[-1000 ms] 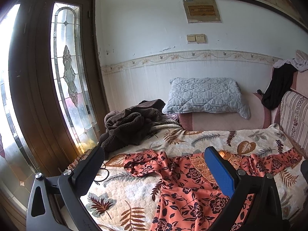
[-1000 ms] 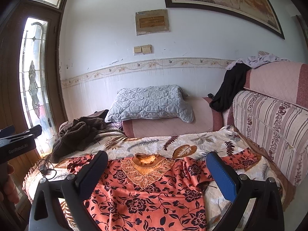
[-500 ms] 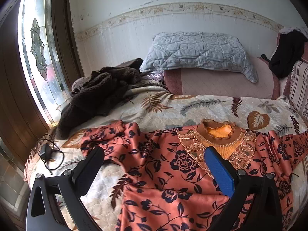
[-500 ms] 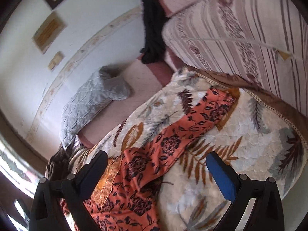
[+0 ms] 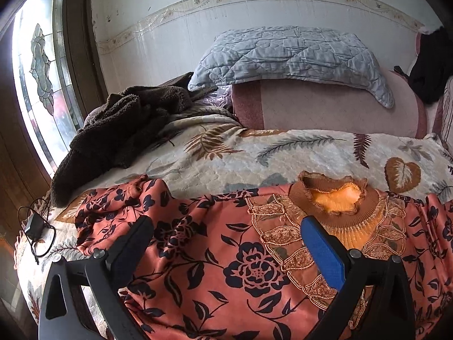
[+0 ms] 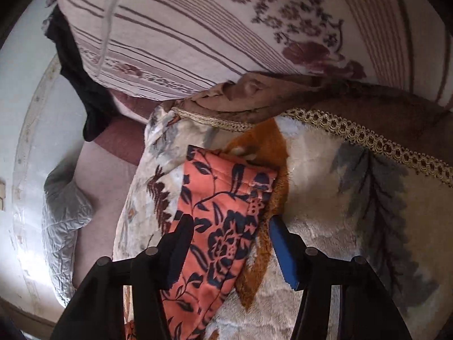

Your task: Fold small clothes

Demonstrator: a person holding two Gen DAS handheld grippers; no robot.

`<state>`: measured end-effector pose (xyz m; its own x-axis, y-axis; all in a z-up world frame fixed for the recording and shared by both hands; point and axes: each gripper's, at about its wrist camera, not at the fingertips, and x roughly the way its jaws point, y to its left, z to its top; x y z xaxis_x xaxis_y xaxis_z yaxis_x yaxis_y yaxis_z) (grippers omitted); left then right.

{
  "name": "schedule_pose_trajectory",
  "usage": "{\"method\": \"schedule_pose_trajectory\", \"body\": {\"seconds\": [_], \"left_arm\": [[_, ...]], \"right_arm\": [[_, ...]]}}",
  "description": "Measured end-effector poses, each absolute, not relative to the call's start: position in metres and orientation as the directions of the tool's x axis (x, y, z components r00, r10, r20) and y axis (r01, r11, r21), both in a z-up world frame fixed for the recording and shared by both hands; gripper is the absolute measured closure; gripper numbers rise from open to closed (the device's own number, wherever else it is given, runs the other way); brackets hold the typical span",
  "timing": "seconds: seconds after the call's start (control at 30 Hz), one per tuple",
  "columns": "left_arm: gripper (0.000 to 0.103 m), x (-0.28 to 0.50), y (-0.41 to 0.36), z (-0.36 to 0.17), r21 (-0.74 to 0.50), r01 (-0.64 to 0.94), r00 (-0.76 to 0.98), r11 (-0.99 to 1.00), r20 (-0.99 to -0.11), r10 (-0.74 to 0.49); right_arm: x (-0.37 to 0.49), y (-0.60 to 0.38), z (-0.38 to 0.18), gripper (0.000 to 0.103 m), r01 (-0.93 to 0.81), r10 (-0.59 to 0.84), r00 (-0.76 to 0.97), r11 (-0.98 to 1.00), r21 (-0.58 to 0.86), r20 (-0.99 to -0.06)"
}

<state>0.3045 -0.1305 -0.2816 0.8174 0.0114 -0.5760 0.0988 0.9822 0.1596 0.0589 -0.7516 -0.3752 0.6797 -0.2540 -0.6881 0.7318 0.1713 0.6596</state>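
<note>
A coral floral top (image 5: 240, 266) lies spread flat on the leaf-print blanket (image 5: 297, 153) that covers the sofa seat, its brown knitted collar (image 5: 334, 201) toward the back of the seat and its body reaching the front edge. One sleeve (image 6: 220, 215) stretches toward the end of the blanket under the striped armrest cushion (image 6: 215, 28), and its cuff stops short of the blanket's gold-braided edge (image 6: 368, 138).

The right gripper (image 6: 230, 226) straddles that sleeve a little behind the cuff. Its jaws have just been closing, and the sleeve sits between them, but a gap shows on both sides, so the fingers (image 6: 181, 235) are half spread and do not yet pinch the cloth.

The left gripper (image 5: 226, 229) hovers over the chest of the top, beside the collar, with its fingers (image 5: 320, 249) spread wide and nothing between them but the cloth below.

Farther out, a dark brown fleece garment (image 5: 119, 130) is heaped at the blanket's left end near a stained-glass window (image 5: 39, 68). A black charger with its cable (image 5: 34, 229) lies at the front left corner. A grey quilted pillow (image 5: 288, 53) rests on the pink sofa back (image 5: 325, 104), and a black garment (image 5: 430, 65) hangs over the right end.
</note>
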Motion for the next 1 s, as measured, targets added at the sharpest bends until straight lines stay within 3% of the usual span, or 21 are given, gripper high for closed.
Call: {"method": "schedule_pose_trajectory", "body": {"seconds": [0.1,0.23,0.33,0.47,0.7,0.83,1.0], "left_arm": [[0.0,0.305,-0.135,-0.286,0.182,0.114,0.822,0.977,-0.569,0.011],[0.0,0.307,-0.14,-0.29,0.212,0.113,0.821,0.971,-0.57,0.029],[0.0,0.307,-0.135,-0.284,0.206,0.096,0.829,0.974,-0.559,0.036],[0.0,0.303,-0.116,-0.265,0.181,0.047,0.851,0.982,-0.522,0.055],[0.0,0.289,-0.05,-0.233,0.166,-0.079,0.884,0.983,-0.444,0.146],[0.0,0.285,-0.001,-0.227,0.179,-0.171,0.878,0.969,-0.418,0.232],[0.0,0.29,0.057,-0.232,0.124,-0.253,0.842,0.959,-0.459,0.282]], "right_arm": [[0.064,-0.759,-0.383,0.052,0.72,-0.304,0.688,0.167,0.673,-0.66],[0.071,-0.772,-0.391,0.094,0.723,-0.314,0.68,0.137,0.677,-0.662],[0.073,-0.762,-0.375,0.097,0.702,-0.325,0.702,0.165,0.693,-0.634],[0.092,-0.72,-0.3,0.097,0.634,-0.331,0.772,0.36,0.684,-0.542],[0.163,-0.568,-0.184,0.097,0.347,-0.103,0.926,0.607,0.715,-0.363],[0.222,-0.457,-0.18,0.097,0.224,0.07,0.934,0.646,0.729,-0.349],[0.288,-0.328,-0.239,0.093,0.208,0.249,0.875,0.581,0.787,-0.415]]}}
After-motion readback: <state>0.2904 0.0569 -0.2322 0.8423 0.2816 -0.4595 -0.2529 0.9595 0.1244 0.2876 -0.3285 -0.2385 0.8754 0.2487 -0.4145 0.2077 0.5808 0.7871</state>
